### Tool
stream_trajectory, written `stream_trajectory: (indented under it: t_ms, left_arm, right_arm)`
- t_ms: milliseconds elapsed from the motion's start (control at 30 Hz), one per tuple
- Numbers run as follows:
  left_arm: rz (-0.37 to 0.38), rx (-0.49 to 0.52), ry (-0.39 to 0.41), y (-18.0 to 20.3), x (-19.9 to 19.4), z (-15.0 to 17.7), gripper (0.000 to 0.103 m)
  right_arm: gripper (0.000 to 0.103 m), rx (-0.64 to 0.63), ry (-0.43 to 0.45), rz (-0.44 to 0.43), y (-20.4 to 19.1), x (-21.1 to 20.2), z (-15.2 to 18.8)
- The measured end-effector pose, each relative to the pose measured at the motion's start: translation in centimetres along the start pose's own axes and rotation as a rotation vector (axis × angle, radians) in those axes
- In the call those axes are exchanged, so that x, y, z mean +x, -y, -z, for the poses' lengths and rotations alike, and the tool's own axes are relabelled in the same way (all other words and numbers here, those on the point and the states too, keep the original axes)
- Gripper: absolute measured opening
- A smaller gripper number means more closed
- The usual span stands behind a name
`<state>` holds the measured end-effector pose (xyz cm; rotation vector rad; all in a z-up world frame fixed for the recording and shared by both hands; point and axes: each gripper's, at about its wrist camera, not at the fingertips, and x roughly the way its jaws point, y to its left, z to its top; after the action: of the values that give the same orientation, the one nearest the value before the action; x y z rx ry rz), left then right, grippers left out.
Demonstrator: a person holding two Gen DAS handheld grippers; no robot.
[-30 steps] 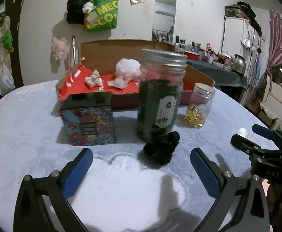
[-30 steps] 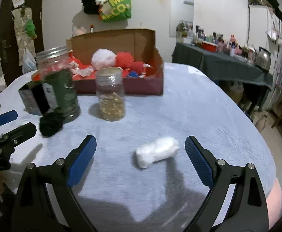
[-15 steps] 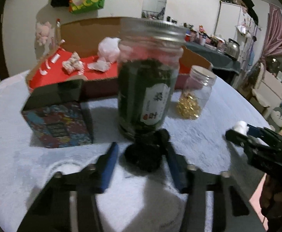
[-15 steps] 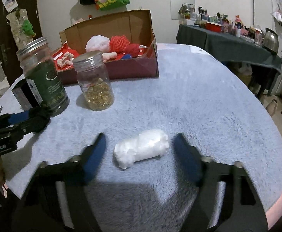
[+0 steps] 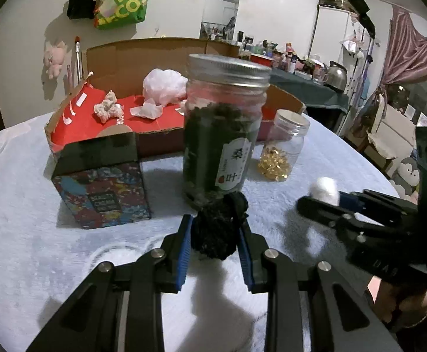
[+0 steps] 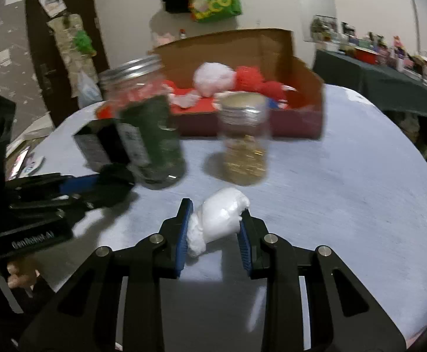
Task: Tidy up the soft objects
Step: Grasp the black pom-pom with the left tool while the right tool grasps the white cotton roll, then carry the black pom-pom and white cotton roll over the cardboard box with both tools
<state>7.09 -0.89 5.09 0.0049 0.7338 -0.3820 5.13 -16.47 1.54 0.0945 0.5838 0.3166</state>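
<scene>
Nearest in the left wrist view, the left hand-held gripper has just been closing, and its blue pads now press on both sides of a black fuzzy clump, which sits on the pale blue fleecy surface just in front of a tall jar of dark leaves.

In the right wrist view the right hand-held gripper has likewise just been closing — its pads squeeze a white cotton roll lying slantwise between them, low over the surface.

Left of the tall jar stands a patterned box; to the jar's right, a small jar of golden bits.

Farther back, an open cardboard box with a red lining holds other soft things — a pink puff, white crumpled scraps and red fuzzy balls.
</scene>
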Motion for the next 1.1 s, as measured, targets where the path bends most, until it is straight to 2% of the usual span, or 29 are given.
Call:
stream_trajectory:
  t_ms: [200,433,667,967,1100]
  left_arm:
    - [0.016,0.010,0.013,-0.6,-0.7,-0.1,0.031]
    - [0.022,0.011,0.016,-0.9,-0.7,-0.2,0.031]
    - [0.018,-0.011,0.015,-2.1,-1.1,-0.1,0.031]
    - [-0.036,-0.057,-0.003,-5.5,-2.5,0.9,0.031]
    - [-0.084,-0.059,-0.022,-7.2,-2.9,1.4,0.031]
  right_arm:
    - [0.028,-0.015,-0.005,-0.066,-2.1,0.9,-0.8]
    - [0.028,-0.026,-0.007,-0.093,-2.8,1.2,-1.4]
    - [0.028,-0.024,-0.012,-0.074,-2.3,0.9,-1.3]
    - [0.028,0.024,-0.020,-0.010,0.9,-0.1,-1.1]
    - [0.028,0.052,-0.029,0.008,2.4,-0.3,-1.2]
